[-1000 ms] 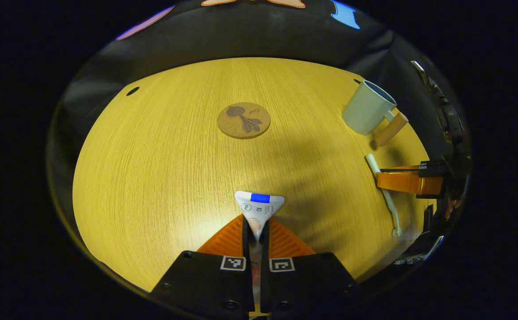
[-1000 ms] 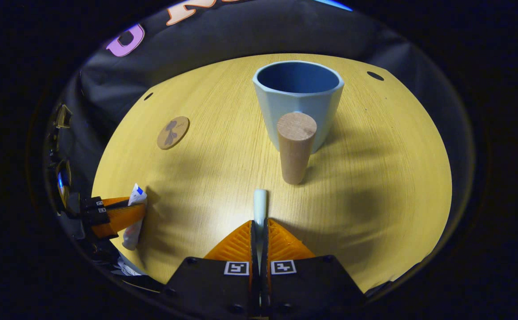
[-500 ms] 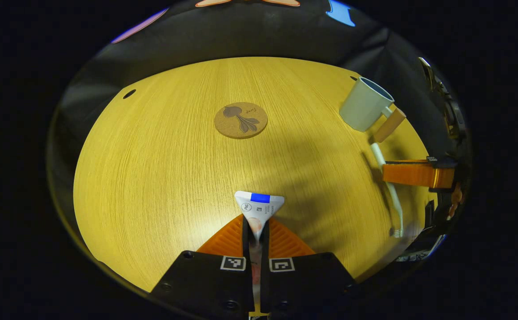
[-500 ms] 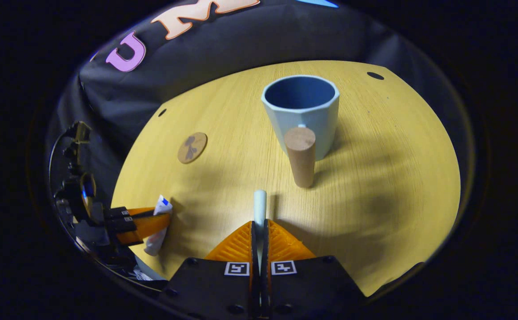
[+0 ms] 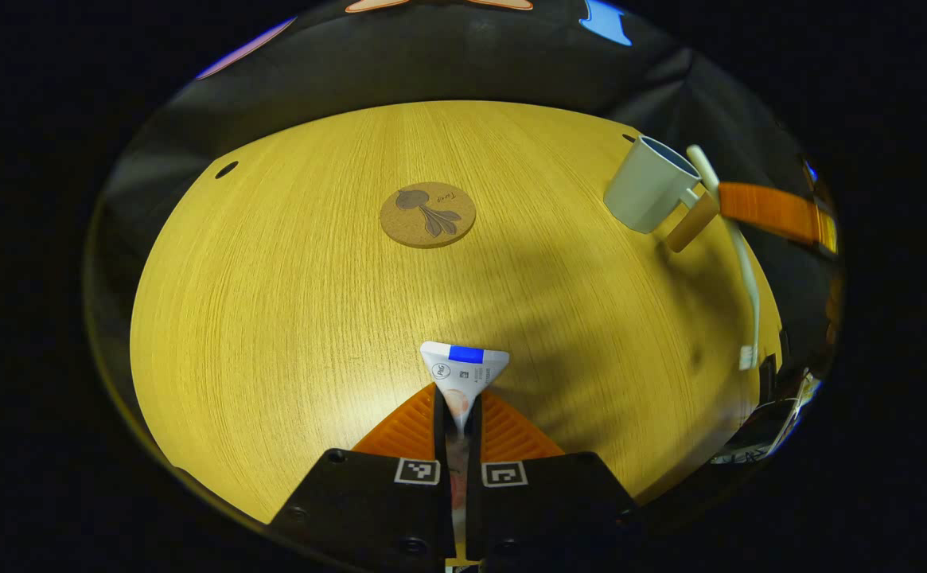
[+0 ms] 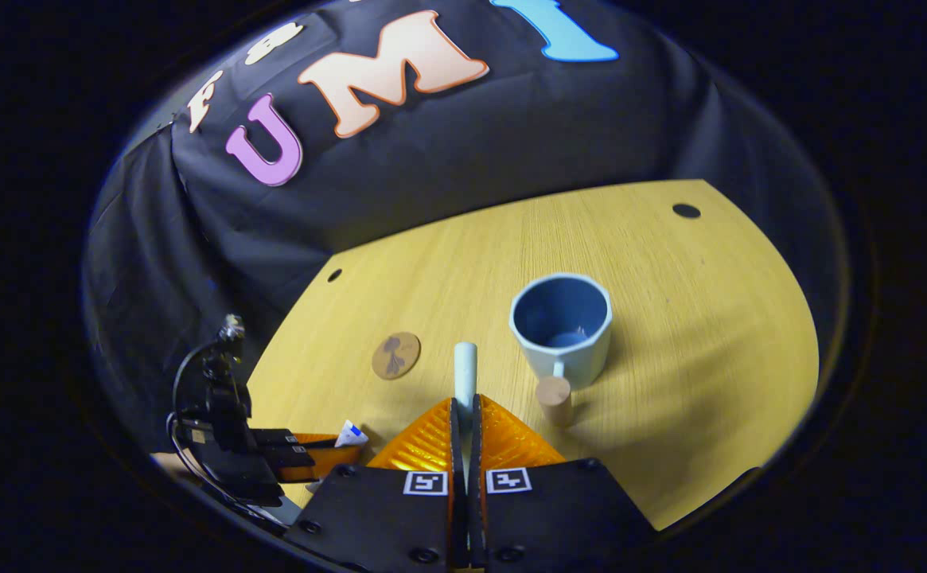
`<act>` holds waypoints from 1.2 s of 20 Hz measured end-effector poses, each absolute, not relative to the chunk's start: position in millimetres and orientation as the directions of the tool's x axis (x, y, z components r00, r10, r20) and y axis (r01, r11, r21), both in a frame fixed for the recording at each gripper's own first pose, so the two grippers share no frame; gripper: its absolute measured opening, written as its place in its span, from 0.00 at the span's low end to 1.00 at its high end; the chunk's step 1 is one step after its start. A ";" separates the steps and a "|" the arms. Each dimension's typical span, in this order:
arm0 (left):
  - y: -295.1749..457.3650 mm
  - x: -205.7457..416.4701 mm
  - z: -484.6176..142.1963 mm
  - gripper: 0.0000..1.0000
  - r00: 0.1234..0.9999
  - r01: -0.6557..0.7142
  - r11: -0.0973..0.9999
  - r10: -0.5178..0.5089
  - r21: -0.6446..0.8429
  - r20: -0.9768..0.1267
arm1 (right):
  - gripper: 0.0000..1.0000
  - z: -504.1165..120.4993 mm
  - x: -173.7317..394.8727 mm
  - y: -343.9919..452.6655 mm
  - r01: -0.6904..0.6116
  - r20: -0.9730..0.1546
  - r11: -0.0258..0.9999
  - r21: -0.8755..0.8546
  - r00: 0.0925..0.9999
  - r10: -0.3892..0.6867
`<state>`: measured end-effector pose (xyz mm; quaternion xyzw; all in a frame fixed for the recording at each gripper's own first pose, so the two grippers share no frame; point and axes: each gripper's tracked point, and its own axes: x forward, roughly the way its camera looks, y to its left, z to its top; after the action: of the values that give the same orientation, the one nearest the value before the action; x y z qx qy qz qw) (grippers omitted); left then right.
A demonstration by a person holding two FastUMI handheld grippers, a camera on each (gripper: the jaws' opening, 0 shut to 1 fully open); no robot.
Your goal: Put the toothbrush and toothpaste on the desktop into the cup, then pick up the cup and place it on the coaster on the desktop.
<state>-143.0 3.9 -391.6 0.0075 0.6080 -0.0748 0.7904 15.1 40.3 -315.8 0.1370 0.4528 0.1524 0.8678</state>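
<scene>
Left gripper view: left gripper [image 5: 458, 414] jaws clenched on toothpaste [image 5: 463, 372], held low over tabletop [image 5: 288, 302]; tube print too small to read. Coaster [image 5: 427, 215] ahead, dark plant motif, script illegible. Cup [image 5: 652, 193] far right, toothbrush [image 5: 741, 255] beside it in right gripper [image 5: 738, 203].

Right gripper view: right gripper [image 6: 465, 414] jaws grasping toothbrush [image 6: 465, 368], raised above tabletop [image 6: 710, 334]. Cup [image 6: 562, 328] upright, empty, wooden handle toward camera. Coaster [image 6: 395, 355] left. Left gripper [image 6: 328, 455] with toothpaste [image 6: 349, 434] lower left.

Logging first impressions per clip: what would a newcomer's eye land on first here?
Probably the pale blue cup with its wooden handle, standing empty on the yellow wooden table. Next, the right gripper shut on the white toothbrush, raised above the table near the cup. In the left gripper view, the left gripper pinches the toothpaste, with the cork coaster beyond.
</scene>
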 end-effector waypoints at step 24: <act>3.1 -141.8 -390.3 0.05 0.274 0.085 0.991 -0.123 -0.104 -0.954 | 0.01 -252.3 173.8 -10.5 -0.063 -0.464 0.969 0.241 0.869 0.172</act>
<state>-141.8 3.1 -390.3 -0.0162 0.5988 -0.0651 0.7981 173.8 -10.5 -252.3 0.1094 0.2484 0.0613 0.9605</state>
